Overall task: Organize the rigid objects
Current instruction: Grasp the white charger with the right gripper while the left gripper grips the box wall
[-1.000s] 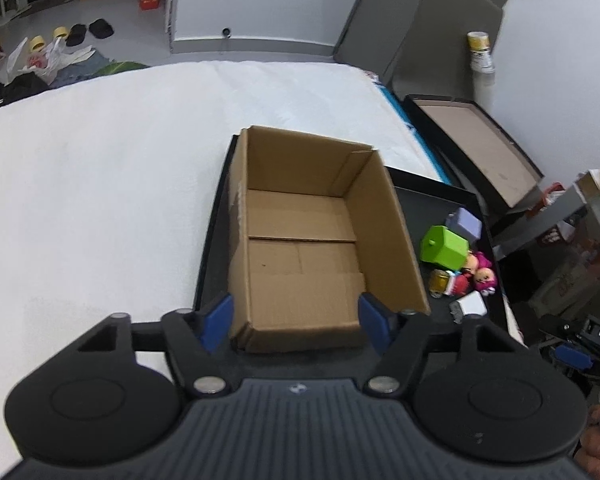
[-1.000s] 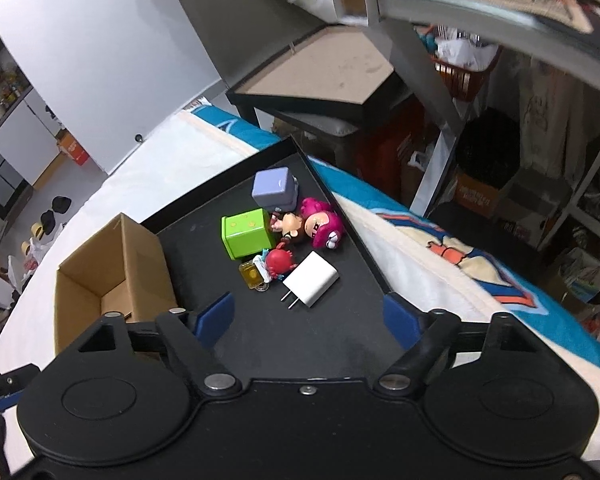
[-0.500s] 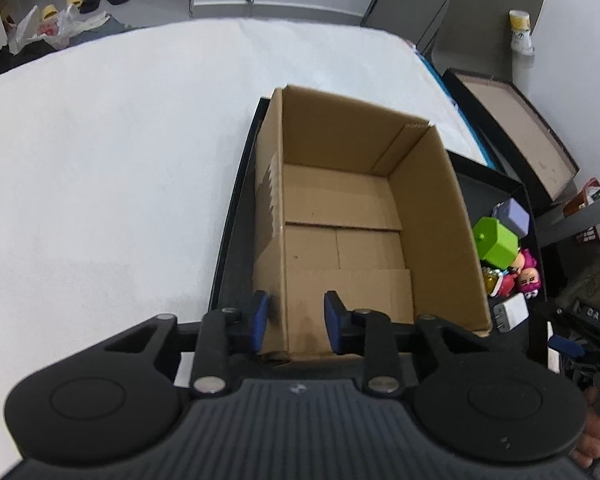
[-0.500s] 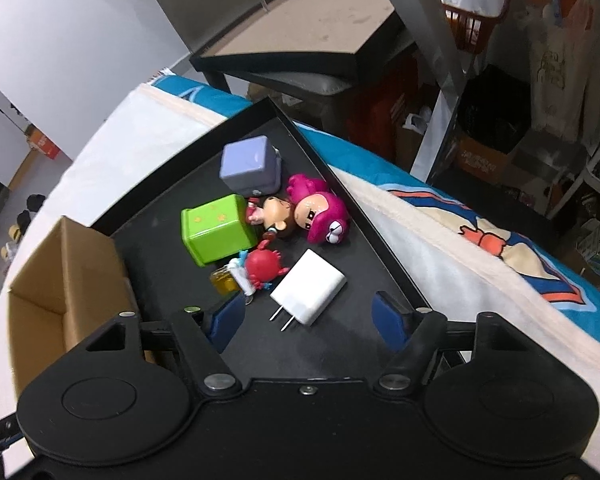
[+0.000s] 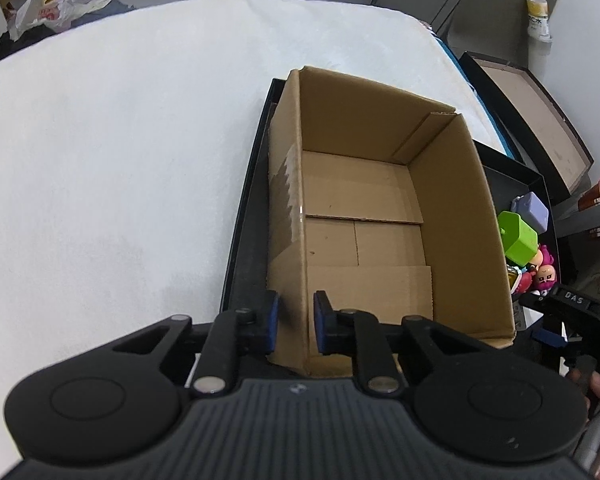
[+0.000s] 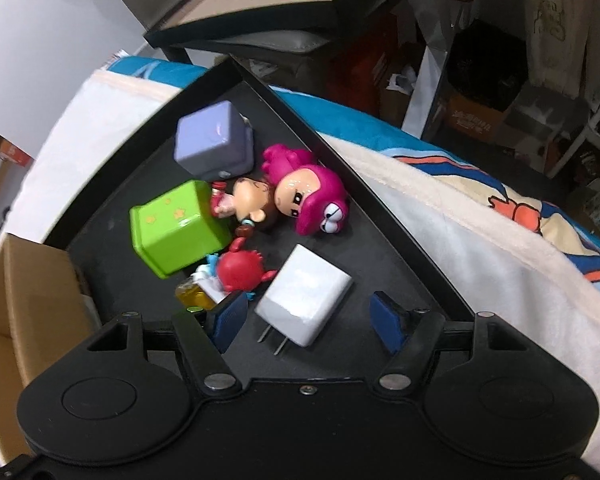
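An empty cardboard box (image 5: pixel 456 216) stands in a black tray (image 5: pixel 244 216) on a white bed. My left gripper (image 5: pixel 296 322) is shut on the box's left wall at the near corner, one pad on each side. In the right wrist view several toys lie on the tray (image 6: pixel 360 248): a purple cube (image 6: pixel 212 142), a green cube (image 6: pixel 176 228), a pink-haired figure (image 6: pixel 308 196), a brown-haired figure (image 6: pixel 252 200) and a red crab (image 6: pixel 240 270). A white plug charger (image 6: pixel 306 300) lies between the closing jaws of my right gripper (image 6: pixel 308 312); neither pad touches it.
The white bed cover (image 5: pixel 120 160) spreads left of the tray. A cartoon-print blanket (image 6: pixel 500 208) lies right of it. A black-framed board (image 6: pixel 280 4) and cluttered shelves stand beyond the bed. A small yellow item (image 6: pixel 194 294) sits by my right gripper's left finger.
My left gripper slid to the box's left near corner, dropped lower and shut on the wall. My right gripper came down over the charger and its jaws narrowed.
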Action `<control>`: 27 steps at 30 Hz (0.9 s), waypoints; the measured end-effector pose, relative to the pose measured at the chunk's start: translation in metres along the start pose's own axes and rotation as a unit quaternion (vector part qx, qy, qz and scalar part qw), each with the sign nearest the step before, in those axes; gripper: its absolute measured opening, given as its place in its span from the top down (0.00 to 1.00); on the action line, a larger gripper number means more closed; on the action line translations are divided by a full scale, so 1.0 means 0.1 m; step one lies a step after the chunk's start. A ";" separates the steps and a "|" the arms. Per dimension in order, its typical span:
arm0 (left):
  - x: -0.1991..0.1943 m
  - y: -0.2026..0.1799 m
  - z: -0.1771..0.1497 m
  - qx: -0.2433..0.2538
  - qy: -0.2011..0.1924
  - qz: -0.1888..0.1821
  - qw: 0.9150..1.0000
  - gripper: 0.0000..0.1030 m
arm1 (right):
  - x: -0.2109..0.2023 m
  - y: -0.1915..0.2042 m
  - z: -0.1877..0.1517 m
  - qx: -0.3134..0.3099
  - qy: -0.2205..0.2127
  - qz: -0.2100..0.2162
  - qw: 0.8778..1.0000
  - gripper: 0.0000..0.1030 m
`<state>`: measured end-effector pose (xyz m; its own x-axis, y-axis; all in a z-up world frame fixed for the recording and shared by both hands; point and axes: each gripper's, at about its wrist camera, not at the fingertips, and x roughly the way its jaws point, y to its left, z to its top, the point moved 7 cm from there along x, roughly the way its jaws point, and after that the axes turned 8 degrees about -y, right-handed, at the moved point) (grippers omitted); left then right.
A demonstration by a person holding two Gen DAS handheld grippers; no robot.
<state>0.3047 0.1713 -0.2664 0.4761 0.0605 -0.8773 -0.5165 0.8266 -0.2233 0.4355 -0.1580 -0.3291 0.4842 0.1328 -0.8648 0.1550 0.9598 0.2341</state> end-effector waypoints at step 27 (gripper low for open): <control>0.02 -0.06 -0.07 0.052 0.007 -0.026 0.998 0.87 | -0.10 0.07 -0.24 -0.140 0.006 0.002 0.990 0.65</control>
<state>0.3039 0.1623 -0.2702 0.4901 0.0091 -0.8716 -0.4143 0.8822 -0.2237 0.4110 -0.1466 -0.3293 0.4732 0.1374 -0.8702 -0.0914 0.9901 0.1066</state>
